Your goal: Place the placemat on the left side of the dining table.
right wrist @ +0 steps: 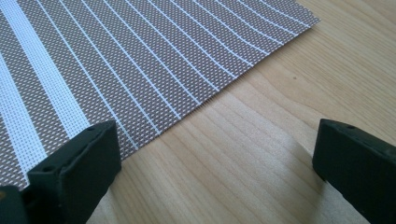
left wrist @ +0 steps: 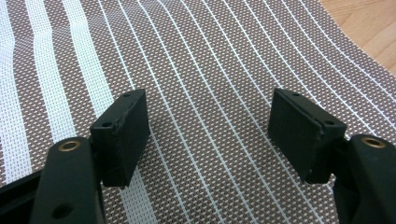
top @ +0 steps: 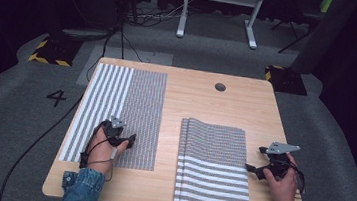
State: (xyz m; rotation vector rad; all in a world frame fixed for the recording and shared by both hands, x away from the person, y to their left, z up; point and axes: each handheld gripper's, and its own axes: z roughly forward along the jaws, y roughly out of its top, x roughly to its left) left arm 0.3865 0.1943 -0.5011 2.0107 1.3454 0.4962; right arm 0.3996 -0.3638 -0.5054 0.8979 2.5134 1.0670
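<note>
left gripper (top: 121, 139) rests over the flat woven mat (top: 114, 114) at the table's (top: 206, 103) 9 o'clock side, jaws spread wide, holding nothing. right gripper (top: 259, 162), equally wide and empty, sits just off the mat stack's (top: 215, 164) edge; the stack lies at its 9 o'clock, long axis running 12 to 6. the stack's layer count is hard to make out.

Both hands reach forward, the left tongs (top: 121, 138) and the right tongs (top: 255, 160) with jaws spread wide.
</note>
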